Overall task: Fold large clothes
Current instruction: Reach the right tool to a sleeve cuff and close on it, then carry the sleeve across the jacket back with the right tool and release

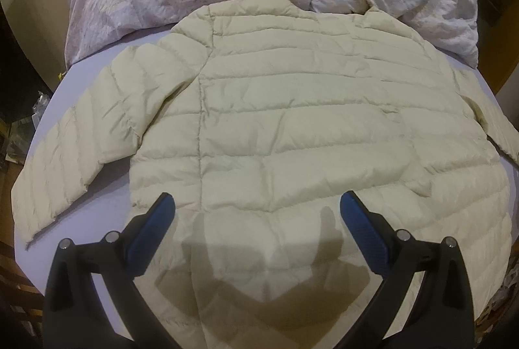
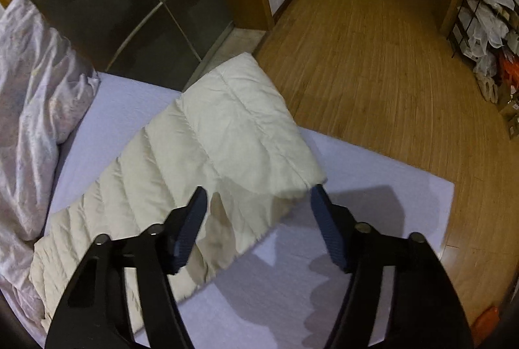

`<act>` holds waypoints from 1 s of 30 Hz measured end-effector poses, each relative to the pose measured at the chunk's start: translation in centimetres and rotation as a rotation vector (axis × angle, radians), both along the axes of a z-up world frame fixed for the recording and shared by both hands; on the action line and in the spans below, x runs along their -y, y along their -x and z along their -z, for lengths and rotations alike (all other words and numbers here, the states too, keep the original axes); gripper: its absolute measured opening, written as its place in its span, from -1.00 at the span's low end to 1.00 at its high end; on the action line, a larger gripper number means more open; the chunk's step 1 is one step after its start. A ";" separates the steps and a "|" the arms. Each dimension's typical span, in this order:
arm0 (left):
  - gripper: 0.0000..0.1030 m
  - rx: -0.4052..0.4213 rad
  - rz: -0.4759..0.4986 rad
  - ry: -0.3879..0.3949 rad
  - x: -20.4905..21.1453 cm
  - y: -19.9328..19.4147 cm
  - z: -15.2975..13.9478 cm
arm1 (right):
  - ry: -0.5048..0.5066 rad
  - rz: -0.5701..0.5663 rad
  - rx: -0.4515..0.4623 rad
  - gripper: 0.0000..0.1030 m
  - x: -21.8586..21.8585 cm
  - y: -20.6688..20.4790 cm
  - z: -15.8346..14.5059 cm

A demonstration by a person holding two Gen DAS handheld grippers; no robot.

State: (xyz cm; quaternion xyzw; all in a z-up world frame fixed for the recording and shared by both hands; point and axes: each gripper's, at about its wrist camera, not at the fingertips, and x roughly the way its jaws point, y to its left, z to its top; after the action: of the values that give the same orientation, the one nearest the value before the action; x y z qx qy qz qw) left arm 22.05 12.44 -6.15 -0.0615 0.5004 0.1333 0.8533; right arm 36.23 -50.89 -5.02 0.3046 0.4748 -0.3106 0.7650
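Evidently early stage: the cream puffer jacket (image 1: 292, 128) lies spread flat on the bed (image 2: 136, 96), both sleeves (image 2: 227, 128) still extended, no fold made. Left hand-held gripper (image 1: 258, 203) hovers released over the hem; right hand-held gripper (image 2: 258, 196) straddles the sleeve cuff, jaws apart, nothing grasped.

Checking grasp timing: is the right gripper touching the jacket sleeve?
Cannot tell. In the right wrist view the right gripper straddles the sleeve end with open jaws, but whether the fingertips touch the fabric isn't clear.
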 end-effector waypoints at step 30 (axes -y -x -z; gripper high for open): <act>0.96 0.021 -0.055 0.024 -3.8 1.1 0.0 | 0.064 -0.547 0.173 -0.84 -18.2 -6.5 -5.6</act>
State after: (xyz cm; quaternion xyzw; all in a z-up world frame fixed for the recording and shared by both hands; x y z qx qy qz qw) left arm 20.99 16.21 -6.10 -0.0869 0.4909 0.1501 0.8538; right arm 42.68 -32.66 0.55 0.1661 0.4623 -0.0807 0.8672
